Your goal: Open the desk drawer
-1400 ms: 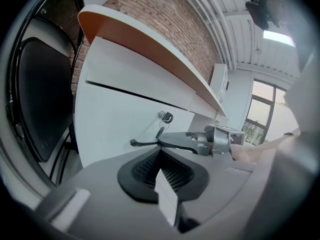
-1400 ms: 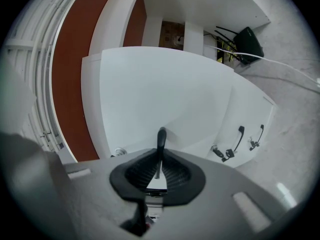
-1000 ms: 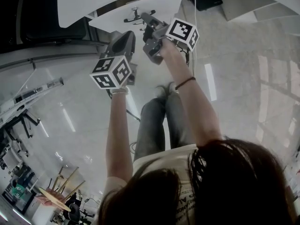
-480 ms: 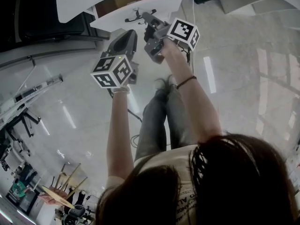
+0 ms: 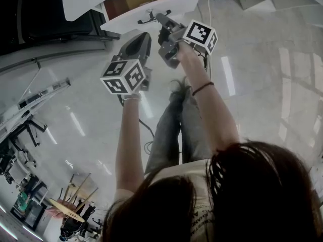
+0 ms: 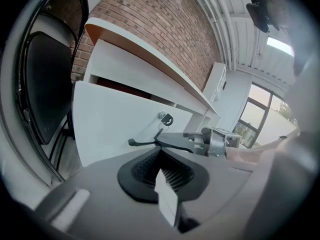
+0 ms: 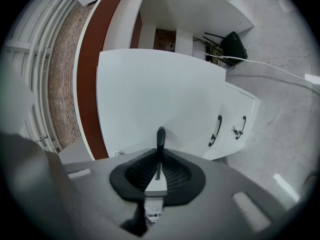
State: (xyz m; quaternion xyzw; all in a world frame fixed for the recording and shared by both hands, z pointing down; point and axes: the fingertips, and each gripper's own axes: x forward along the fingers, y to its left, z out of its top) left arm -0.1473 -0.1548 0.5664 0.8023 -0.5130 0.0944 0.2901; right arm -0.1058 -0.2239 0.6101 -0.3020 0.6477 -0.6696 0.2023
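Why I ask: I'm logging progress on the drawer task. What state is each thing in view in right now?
drawer: partly open, its front standing out from the desk.
drawer handle: clamped between the right gripper's jaws.
right gripper: shut on the drawer handle.
left gripper: shut, holding nothing, clear of the drawer.
key: in the drawer's lock.

No legible txt anywhere. Shirt print, near edge of head view: blurred, partly under hair, can't read. Small sticker low in right gripper view: print too tiny. Marker cubes: square patterns only, no chars.
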